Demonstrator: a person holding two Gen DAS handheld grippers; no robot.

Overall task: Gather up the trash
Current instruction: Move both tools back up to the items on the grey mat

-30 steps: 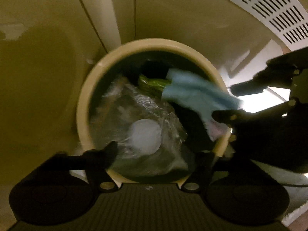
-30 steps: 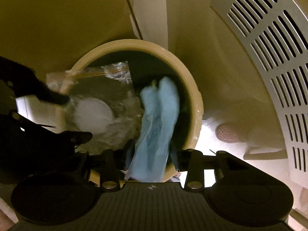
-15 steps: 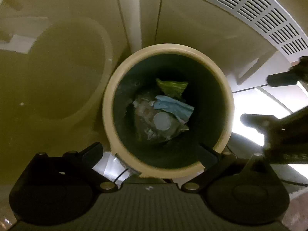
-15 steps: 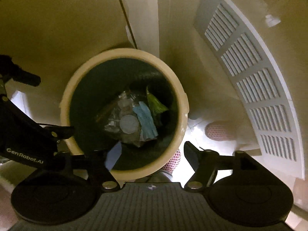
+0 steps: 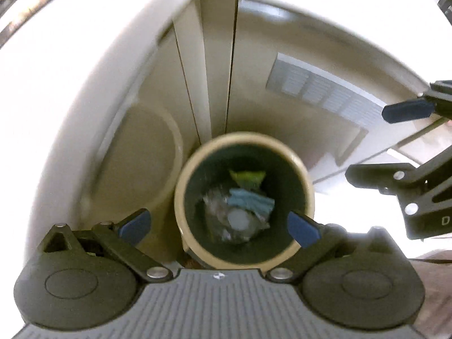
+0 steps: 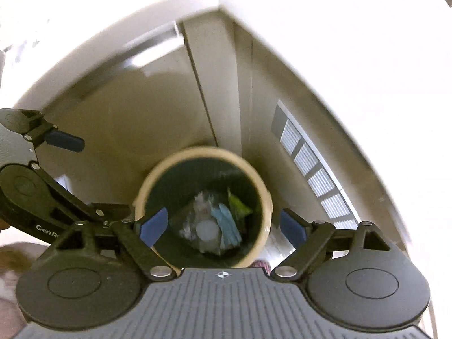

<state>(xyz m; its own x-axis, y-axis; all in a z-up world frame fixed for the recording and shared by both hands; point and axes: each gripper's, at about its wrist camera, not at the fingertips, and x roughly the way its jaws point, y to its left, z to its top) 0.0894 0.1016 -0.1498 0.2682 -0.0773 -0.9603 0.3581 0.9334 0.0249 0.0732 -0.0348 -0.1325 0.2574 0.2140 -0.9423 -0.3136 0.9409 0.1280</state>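
Cream round trash bin (image 5: 306, 186) sits upright, and down at the bottom there's crinkly clear plastic (image 5: 226, 220), a blue mask (image 5: 250, 200), green wrapper (image 5: 247, 177).

Pale floor (image 5: 339, 195); on it, cream bin (image 5: 180, 197) beside grille.

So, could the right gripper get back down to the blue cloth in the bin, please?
Probably yes: the right gripper, its jaws opening and empty, sits over the bin's open mouth, and the blue cloth lies uncovered on top.

Trash (image 5: 240, 212) lies in the bin (image 5: 180, 197) (vent (image 5: 325, 90) behind, right).
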